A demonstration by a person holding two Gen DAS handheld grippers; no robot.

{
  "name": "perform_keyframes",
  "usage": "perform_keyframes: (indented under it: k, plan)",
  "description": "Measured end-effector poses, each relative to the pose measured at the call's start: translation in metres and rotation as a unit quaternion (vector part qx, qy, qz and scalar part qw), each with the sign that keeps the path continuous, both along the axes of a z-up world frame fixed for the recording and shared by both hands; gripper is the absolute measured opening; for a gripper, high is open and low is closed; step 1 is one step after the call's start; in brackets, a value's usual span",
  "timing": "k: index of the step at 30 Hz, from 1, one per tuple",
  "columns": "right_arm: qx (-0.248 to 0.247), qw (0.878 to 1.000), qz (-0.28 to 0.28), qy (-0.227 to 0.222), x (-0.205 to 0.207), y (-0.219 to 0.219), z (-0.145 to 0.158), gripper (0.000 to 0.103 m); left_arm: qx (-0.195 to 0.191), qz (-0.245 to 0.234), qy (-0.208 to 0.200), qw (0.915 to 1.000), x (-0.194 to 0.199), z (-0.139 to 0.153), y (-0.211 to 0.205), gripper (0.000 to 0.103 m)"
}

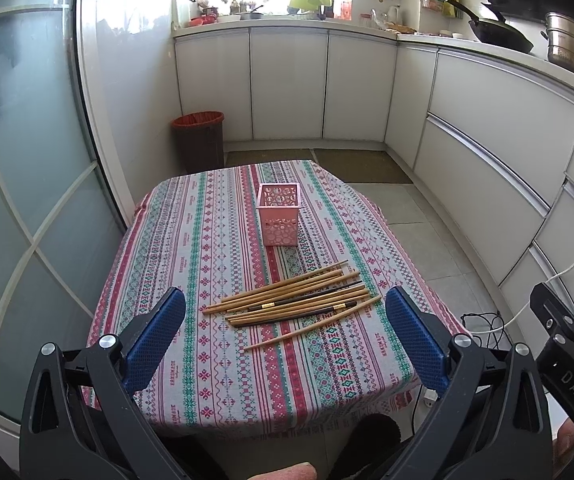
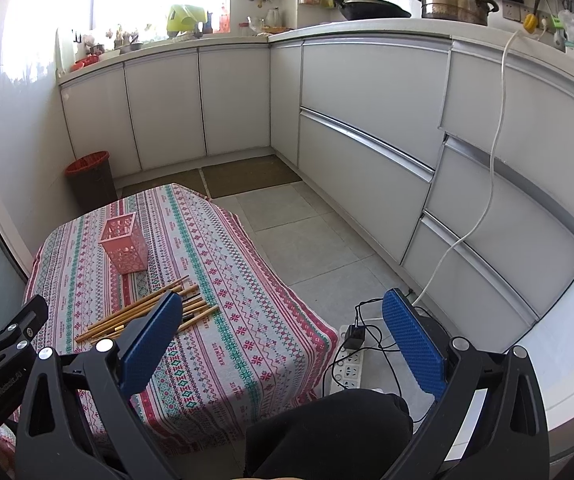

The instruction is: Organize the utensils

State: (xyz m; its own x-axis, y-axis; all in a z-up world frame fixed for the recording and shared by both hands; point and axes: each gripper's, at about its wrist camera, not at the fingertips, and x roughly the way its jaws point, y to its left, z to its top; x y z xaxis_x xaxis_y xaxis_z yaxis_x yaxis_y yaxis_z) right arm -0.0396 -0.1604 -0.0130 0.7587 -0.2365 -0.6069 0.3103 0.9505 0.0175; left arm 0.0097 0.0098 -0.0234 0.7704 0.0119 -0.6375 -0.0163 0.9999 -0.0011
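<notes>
Wooden chopsticks [image 1: 293,300] lie tangled at my twelve o'clock. Both my left gripper [image 1: 285,336] and right gripper [image 2: 283,344] gape wide, empty. I judge one grab could scatter sticks or tip the pink holder [image 1: 279,216].

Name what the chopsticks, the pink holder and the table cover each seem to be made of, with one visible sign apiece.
Chopsticks: most look like bamboo or wood, tan and matte; a few are dark, perhaps lacquered.
Pink holder: likely moulded plastic, with a uniform colour and cut-out circle pattern.
Table cover: woven fabric, printed or woven stripes, draping softly over the edges.
</notes>
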Motion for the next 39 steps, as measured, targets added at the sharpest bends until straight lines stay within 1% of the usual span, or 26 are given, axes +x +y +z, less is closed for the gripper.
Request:
perform_keyframes:
  k: [3, 4, 5, 6, 7, 8, 9, 10, 11, 12, 14, 15, 16, 17, 19, 20, 23, 24, 26, 28, 30, 31, 34, 36, 37, 39]
  plan:
    - [0.038, 0.999, 0.004, -0.002, 0.007, -0.009, 0.003, 0.098, -0.002, -0.012, 0.023, 0.9997, 0.016, -0.006, 0.007, 0.096]
    - [0.061, 0.998, 0.007, -0.003, 0.01, -0.014, 0.003, 0.098, -0.004, -0.023, 0.042, 0.9988, 0.026, -0.013, 0.008, 0.096]
    - [0.092, 0.996, 0.01, -0.001, 0.016, -0.02, 0.004, 0.098, -0.01, -0.037, 0.077, 0.9963, 0.041, -0.024, 0.011, 0.096]
    - [0.123, 0.992, 0.014, 0.001, 0.021, -0.027, 0.003, 0.098, -0.017, -0.051, 0.114, 0.9921, 0.055, -0.038, 0.013, 0.096]
    - [0.157, 0.987, 0.018, 0.005, 0.028, -0.034, 0.001, 0.098, -0.025, -0.066, 0.154, 0.9856, 0.07, -0.054, 0.014, 0.096]
    - [0.194, 0.981, 0.02, 0.012, 0.038, -0.041, -0.003, 0.097, -0.035, -0.084, 0.193, 0.9769, 0.083, -0.069, 0.014, 0.096]
    - [0.219, 0.975, 0.021, 0.019, 0.046, -0.047, -0.007, 0.098, -0.043, -0.096, 0.219, 0.9699, 0.092, -0.08, 0.014, 0.096]
    - [0.249, 0.968, 0.021, 0.026, 0.055, -0.053, -0.014, 0.098, -0.051, -0.11, 0.246, 0.9617, 0.103, -0.094, 0.013, 0.096]
    - [0.281, 0.959, 0.02, 0.034, 0.065, -0.059, -0.022, 0.098, -0.049, -0.121, 0.256, 0.9577, 0.111, -0.102, 0.01, 0.096]
    - [0.31, 0.95, 0.017, 0.039, 0.071, -0.066, -0.029, 0.098, -0.045, -0.131, 0.257, 0.9564, 0.117, -0.105, 0.006, 0.096]
    - [0.392, 0.919, 0.012, 0.042, 0.085, -0.079, -0.052, 0.098, -0.041, -0.169, 0.244, 0.954, 0.133, -0.107, -0.006, 0.096]
    - [0.426, 0.904, 0.013, 0.041, 0.09, -0.082, -0.065, 0.098, -0.036, -0.195, 0.241, 0.95, 0.143, -0.107, -0.015, 0.096]
    - [0.449, 0.892, 0.013, 0.044, 0.095, -0.085, -0.076, 0.098, -0.022, -0.228, 0.245, 0.9422, 0.155, -0.109, -0.029, 0.096]
    - [0.462, 0.885, 0.008, 0.047, 0.1, -0.086, -0.086, 0.098, -0.003, -0.247, 0.253, 0.9352, 0.165, -0.11, -0.041, 0.096]
    - [0.467, 0.882, 0.0, 0.056, 0.108, -0.089, -0.102, 0.098, 0.019, -0.268, 0.259, 0.9275, 0.185, -0.115, -0.06, 0.096]
    - [0.47, 0.88, -0.002, 0.063, 0.112, -0.09, -0.108, 0.098, 0.02, -0.28, 0.261, 0.9238, 0.199, -0.118, -0.069, 0.096]
    - [0.501, 0.861, -0.003, 0.089, 0.127, -0.092, -0.126, 0.098, 0.02, -0.29, 0.282, 0.9143, 0.24, -0.13, -0.086, 0.09]
    - [0.506, 0.857, -0.004, 0.096, 0.13, -0.096, -0.129, 0.098, 0.027, -0.293, 0.289, 0.9111, 0.252, -0.136, -0.09, 0.088]
    - [0.52, 0.847, -0.007, 0.111, 0.136, -0.101, -0.137, 0.098, 0.058, -0.291, 0.307, 0.9043, 0.272, -0.151, -0.099, 0.08]
    - [0.533, 0.835, 0.003, 0.138, 0.145, -0.101, -0.15, 0.098, 0.07, -0.29, 0.335, 0.8935, 0.29, -0.168, -0.105, 0.064]
    - [0.542, 0.824, 0.015, 0.167, 0.15, -0.096, -0.16, 0.098, 0.082, -0.288, 0.351, 0.8874, 0.302, -0.182, -0.107, 0.058]
    - [0.54, 0.823, 0.014, 0.176, 0.152, -0.095, -0.163, 0.097, 0.088, -0.288, 0.356, 0.8846, 0.306, -0.188, -0.108, 0.053]
    - [0.528, 0.831, 0.0, 0.174, 0.151, -0.1, -0.164, 0.097, 0.089, -0.289, 0.369, 0.8787, 0.313, -0.201, -0.111, 0.041]
    - [0.524, 0.834, -0.008, 0.172, 0.151, -0.104, -0.165, 0.097, 0.092, -0.288, 0.374, 0.8766, 0.317, -0.206, -0.112, 0.037]
    - [0.523, 0.834, -0.011, 0.176, 0.151, -0.105, -0.166, 0.097, 0.097, -0.287, 0.377, 0.8755, 0.318, -0.21, -0.113, 0.033]
    - [0.524, 0.832, -0.012, 0.185, 0.152, -0.105, -0.17, 0.097, 0.101, -0.285, 0.381, 0.8737, 0.321, -0.217, -0.114, 0.03]
